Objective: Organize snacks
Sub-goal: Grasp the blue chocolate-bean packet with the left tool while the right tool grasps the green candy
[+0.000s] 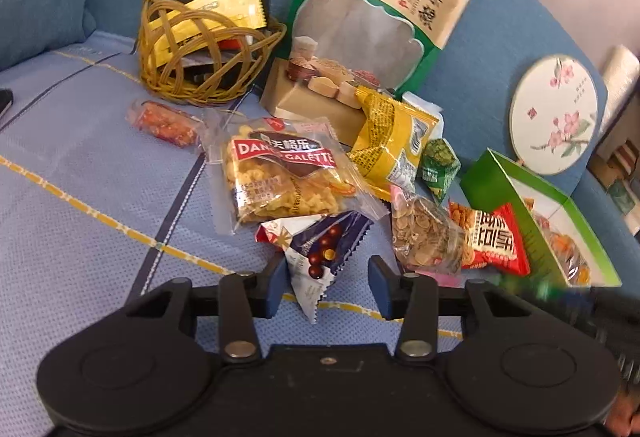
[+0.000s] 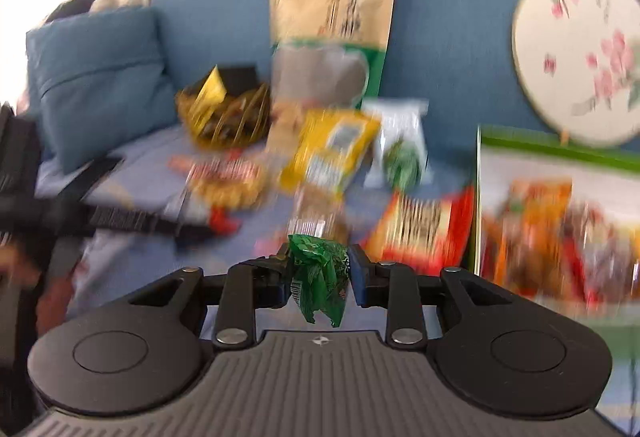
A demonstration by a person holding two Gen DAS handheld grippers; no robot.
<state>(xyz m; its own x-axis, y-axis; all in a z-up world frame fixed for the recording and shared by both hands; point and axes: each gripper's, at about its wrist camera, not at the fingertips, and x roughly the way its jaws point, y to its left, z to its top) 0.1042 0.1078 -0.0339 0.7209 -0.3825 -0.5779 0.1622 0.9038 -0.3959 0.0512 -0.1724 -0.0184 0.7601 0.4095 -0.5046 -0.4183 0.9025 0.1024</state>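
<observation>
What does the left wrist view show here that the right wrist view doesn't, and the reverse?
Only the left wrist view: the left gripper open over a blue triangular chocolate packet that lies between its jaws, unpressed, and a clear DANISH GALETTE bag sharp enough to read.

Only the right wrist view, which is motion-blurred: the right gripper shut on a small green packet, and a blue cushion seen whole.

Both: the wicker basket, the tall beige pouch, the yellow packet, the round floral fan and the green box.

Round floral fan [image 1: 554, 115], blue cushion [image 2: 96, 81]
</observation>
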